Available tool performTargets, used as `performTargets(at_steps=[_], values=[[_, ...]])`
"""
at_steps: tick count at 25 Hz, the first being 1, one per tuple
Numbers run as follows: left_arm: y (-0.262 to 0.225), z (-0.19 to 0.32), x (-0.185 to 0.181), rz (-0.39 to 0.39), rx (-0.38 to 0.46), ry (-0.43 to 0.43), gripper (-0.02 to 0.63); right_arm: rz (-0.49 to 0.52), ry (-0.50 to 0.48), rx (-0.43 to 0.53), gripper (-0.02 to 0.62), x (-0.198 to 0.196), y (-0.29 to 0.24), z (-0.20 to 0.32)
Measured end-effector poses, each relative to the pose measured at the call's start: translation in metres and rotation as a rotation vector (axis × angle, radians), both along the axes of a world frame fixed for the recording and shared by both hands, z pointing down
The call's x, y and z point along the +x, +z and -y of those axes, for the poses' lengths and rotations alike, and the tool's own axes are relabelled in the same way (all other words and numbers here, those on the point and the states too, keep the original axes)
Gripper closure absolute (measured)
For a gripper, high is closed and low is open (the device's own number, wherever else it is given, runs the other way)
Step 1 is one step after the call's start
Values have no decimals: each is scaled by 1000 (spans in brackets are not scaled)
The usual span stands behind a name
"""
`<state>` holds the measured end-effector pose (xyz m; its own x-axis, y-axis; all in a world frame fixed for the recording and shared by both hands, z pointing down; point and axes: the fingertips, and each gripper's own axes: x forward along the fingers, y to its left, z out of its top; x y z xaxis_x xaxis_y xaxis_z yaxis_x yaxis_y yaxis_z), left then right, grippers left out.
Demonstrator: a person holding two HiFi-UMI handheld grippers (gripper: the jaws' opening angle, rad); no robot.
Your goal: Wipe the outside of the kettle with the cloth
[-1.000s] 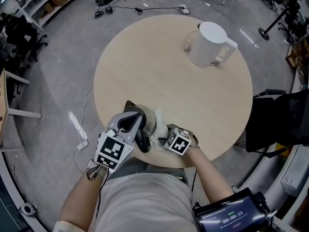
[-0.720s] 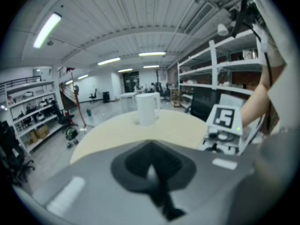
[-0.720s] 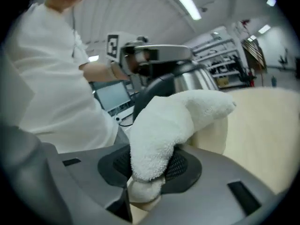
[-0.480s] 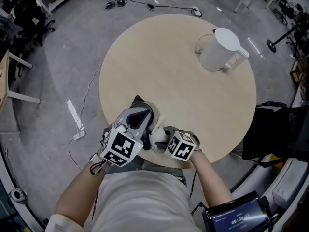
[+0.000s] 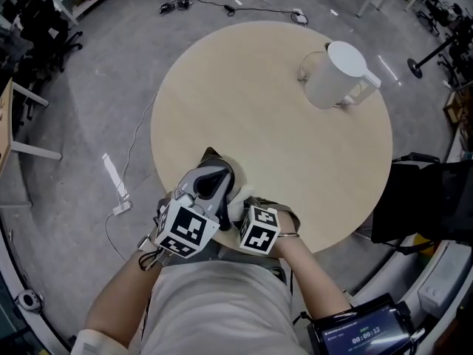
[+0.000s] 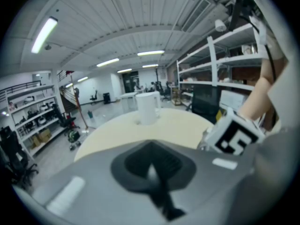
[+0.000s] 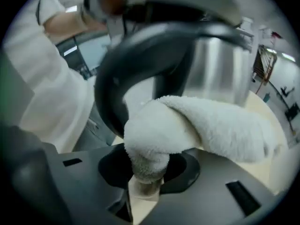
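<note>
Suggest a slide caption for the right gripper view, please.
Right gripper, jaws just closed further on a white cloth, in front of the steel kettle.

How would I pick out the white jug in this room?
Find the round beige table and look to its far right edge, away from the person. The white jug stands there alone, tall, with a lid and a side handle. The kettle by the person is shiny metal with a black handle.

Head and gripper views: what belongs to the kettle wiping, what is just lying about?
Job: steel kettle; white cloth; right gripper, jaws just closed further on the cloth.
Lying about: white jug; black chair.
</note>
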<state>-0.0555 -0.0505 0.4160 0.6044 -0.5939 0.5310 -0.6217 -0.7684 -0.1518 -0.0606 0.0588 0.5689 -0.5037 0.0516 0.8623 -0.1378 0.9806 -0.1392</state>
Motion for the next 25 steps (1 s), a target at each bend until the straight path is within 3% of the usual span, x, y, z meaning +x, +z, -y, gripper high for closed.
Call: performTargets(at_steps=[2, 5, 7, 8, 10, 12, 15, 17, 18, 21, 22, 23, 25], values=[[1, 0, 1, 3, 5, -3, 607, -55, -28, 13, 474, -1, -5, -1], [1, 2, 2, 8, 14, -3, 607, 74, 93, -3, 474, 1, -58, 15], [1, 1, 1, 9, 15, -6, 607, 144, 173, -64, 474, 0, -50, 15], [1, 0, 0, 9, 14, -7, 607, 130, 176, -82, 476, -2, -31, 10], [1, 0, 1, 9, 12, -6, 607, 2, 105, -42, 477, -2, 12, 1], [2, 1, 2, 11, 10, -3, 607, -58, 46, 6, 479, -2, 10, -1], [2, 3, 2, 11, 12, -6, 607, 83, 140, 38, 479, -3, -50, 12], [2, 3, 1, 12, 15, -9, 607, 132, 207, 11, 479, -5, -41, 13], [2, 3, 0, 12, 14, -8, 607, 99, 193, -5, 479, -4, -18, 7], [3, 3, 3, 6, -3, -7, 607, -96, 22, 19, 479, 8, 36, -22], [3, 3, 4, 3, -8, -8, 607, -69, 24, -3, 479, 11, 23, -30], [2, 3, 3, 2, -7, -11, 607, 31, 70, -72, 479, 10, -6, -37], [0, 3, 1, 8, 9, -18, 607, 333, 188, -265, 479, -2, -82, -51]])
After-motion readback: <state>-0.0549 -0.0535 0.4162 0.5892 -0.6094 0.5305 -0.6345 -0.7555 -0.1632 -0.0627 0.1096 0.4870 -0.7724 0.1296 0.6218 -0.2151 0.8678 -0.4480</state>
